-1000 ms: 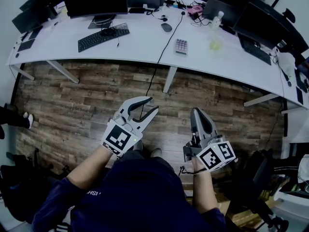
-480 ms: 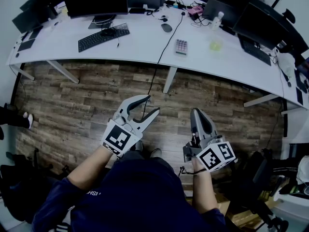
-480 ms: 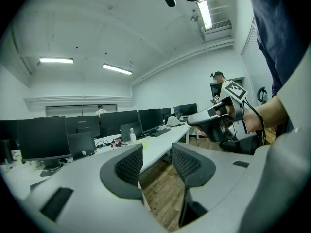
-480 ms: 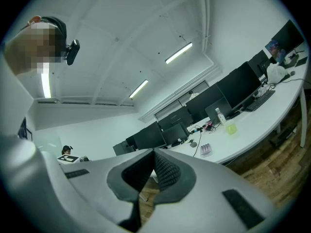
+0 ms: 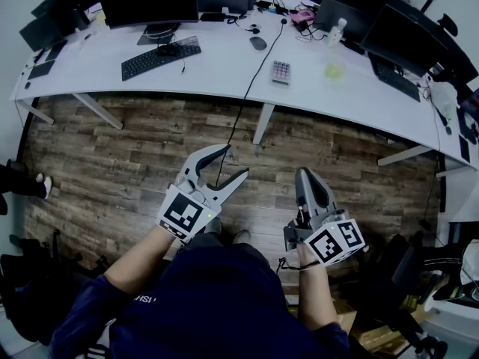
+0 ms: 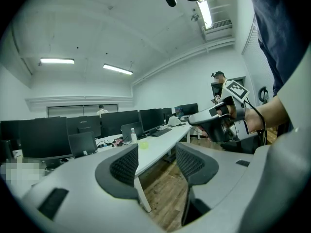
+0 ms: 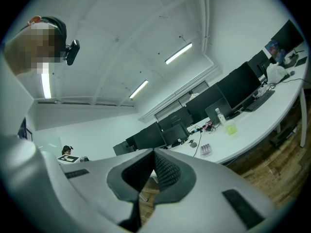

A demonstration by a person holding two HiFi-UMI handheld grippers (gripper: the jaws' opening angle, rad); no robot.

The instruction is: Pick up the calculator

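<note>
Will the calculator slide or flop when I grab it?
The calculator looks like a small flat slab, so probably rigid and light. Lying flat on the smooth white desk, it may skid when nudged; it won't roll.

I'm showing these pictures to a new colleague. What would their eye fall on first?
First, the two grippers held low over the wooden floor: the left gripper, whose jaws have just been opening with nothing between them, and the right gripper, shut and empty. Beyond them a long curved white desk spans the top of the head view, with the small calculator lying near its front edge.
</note>
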